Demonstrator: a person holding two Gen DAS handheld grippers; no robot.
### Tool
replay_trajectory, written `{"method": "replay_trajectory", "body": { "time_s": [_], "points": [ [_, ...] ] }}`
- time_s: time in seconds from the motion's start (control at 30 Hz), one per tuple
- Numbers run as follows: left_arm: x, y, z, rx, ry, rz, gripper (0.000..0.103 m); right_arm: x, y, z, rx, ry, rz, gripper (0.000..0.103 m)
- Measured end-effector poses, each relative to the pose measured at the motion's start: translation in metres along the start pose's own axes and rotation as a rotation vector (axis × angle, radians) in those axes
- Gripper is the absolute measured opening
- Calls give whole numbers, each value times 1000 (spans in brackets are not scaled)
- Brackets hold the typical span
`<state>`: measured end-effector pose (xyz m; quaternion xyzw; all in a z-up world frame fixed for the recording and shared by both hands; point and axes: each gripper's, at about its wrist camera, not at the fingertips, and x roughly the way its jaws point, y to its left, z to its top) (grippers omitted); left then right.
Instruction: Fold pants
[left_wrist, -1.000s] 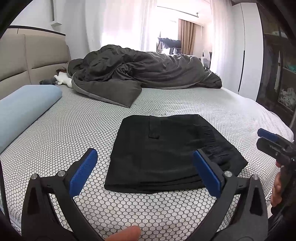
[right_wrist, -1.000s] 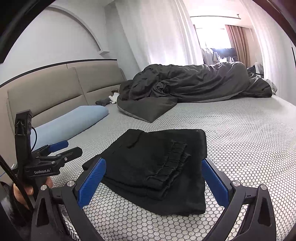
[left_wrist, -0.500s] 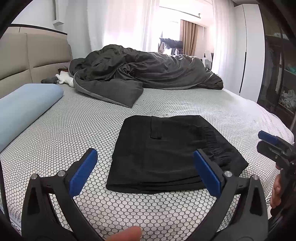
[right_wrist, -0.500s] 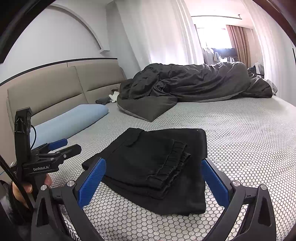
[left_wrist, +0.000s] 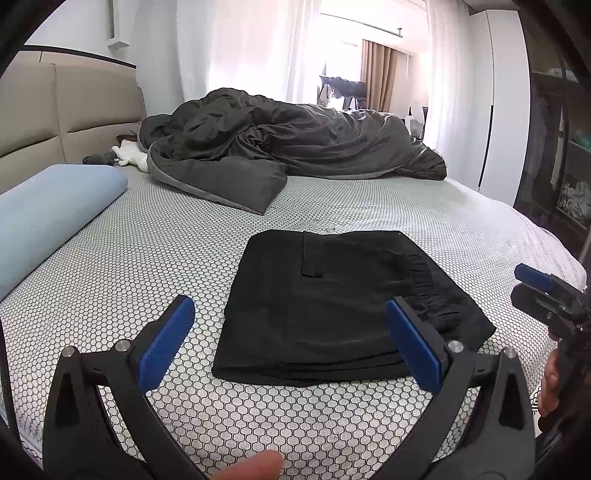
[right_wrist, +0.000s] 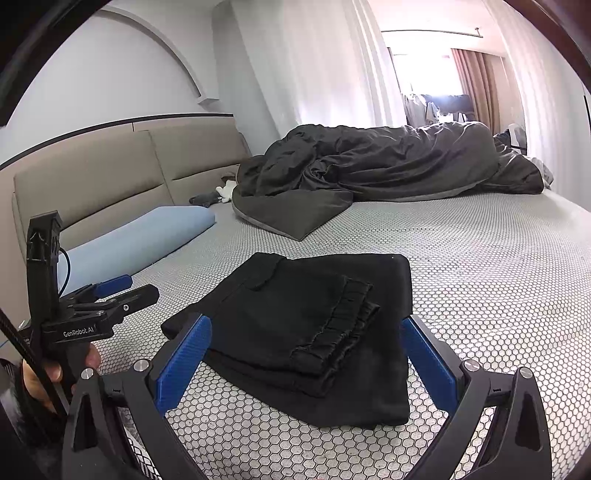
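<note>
The black pants (left_wrist: 332, 306) lie folded into a flat rectangle on the bed, with the elastic waistband bunched on the right side of the stack. My left gripper (left_wrist: 288, 302) hovers open just in front of their near edge, holding nothing. In the right wrist view the same pants (right_wrist: 314, 314) lie just beyond my right gripper (right_wrist: 306, 321), which is also open and holds nothing. Each gripper shows in the other's view, held in a hand: the right gripper (left_wrist: 519, 284) at the bed's right edge, the left gripper (right_wrist: 138, 287) at the left.
The bed (left_wrist: 155, 258) has a white sheet with a honeycomb print. A light blue pillow (left_wrist: 48, 210) lies on the left by the beige headboard (right_wrist: 110, 173). A rumpled dark grey duvet (left_wrist: 280, 151) fills the far side, beside a white plush toy (left_wrist: 129, 155). A wardrobe (left_wrist: 561, 147) stands at the right.
Hardly anything differs: both views have drifted slightly. The pants lie still and both grippers stay open.
</note>
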<state>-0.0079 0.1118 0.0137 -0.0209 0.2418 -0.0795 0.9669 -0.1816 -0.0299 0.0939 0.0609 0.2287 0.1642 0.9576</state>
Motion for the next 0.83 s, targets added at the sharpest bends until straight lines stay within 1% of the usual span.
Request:
{"method": "replay_trajectory", "body": {
  "time_s": [0.37, 0.83],
  "points": [
    [1, 1, -1, 2, 3, -11, 102, 1, -1, -2, 6, 7, -3, 103],
    [3, 11, 0, 8, 7, -50, 102, 4, -1, -2, 8, 16, -3, 103]
  ]
}}
